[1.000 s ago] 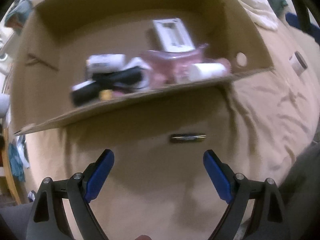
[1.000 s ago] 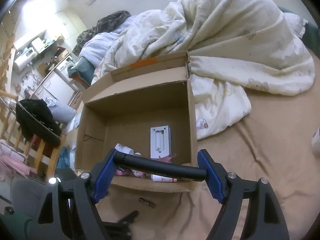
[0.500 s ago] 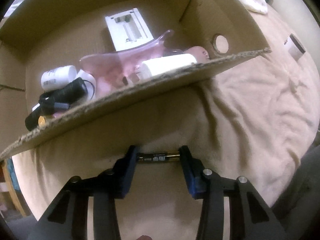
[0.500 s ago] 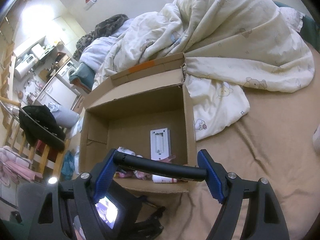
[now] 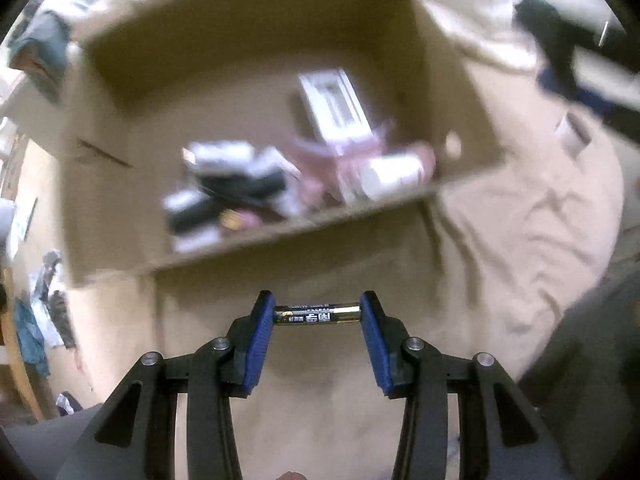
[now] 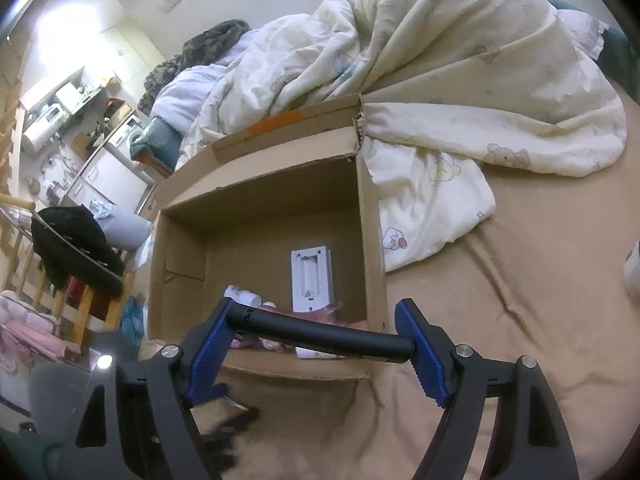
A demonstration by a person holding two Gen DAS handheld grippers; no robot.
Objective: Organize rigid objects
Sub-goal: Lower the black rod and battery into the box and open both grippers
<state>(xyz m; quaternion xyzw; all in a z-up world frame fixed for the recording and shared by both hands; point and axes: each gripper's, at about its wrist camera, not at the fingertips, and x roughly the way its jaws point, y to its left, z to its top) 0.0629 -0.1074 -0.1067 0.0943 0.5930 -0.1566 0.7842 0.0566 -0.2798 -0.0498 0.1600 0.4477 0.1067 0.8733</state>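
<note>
Battery (image 5: pixel 317 315), black with gold end, pinched endwise in left tongs (image 5: pixel 317 322); right tongs (image 6: pixel 320 334) clamp black tube (image 6: pixel 320 331).

Matt corrugated cardboard box (image 6: pixel 372 240); glossy, probably metal-cased battery (image 5: pixel 318 314); soft cloth bedsheet (image 6: pixel 520 360); matt black rod (image 6: pixel 320 330).

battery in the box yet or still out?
Out. The battery is pinched end to end in the left gripper, short of the cardboard box.

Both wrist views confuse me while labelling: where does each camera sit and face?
Left wrist: behind the left claw, shut on a battery, facing the cardboard box.
Right wrist: behind the right claw, shut on a black tube, facing box and duvet.
Shared: box, white tray, tan sheet.
</note>
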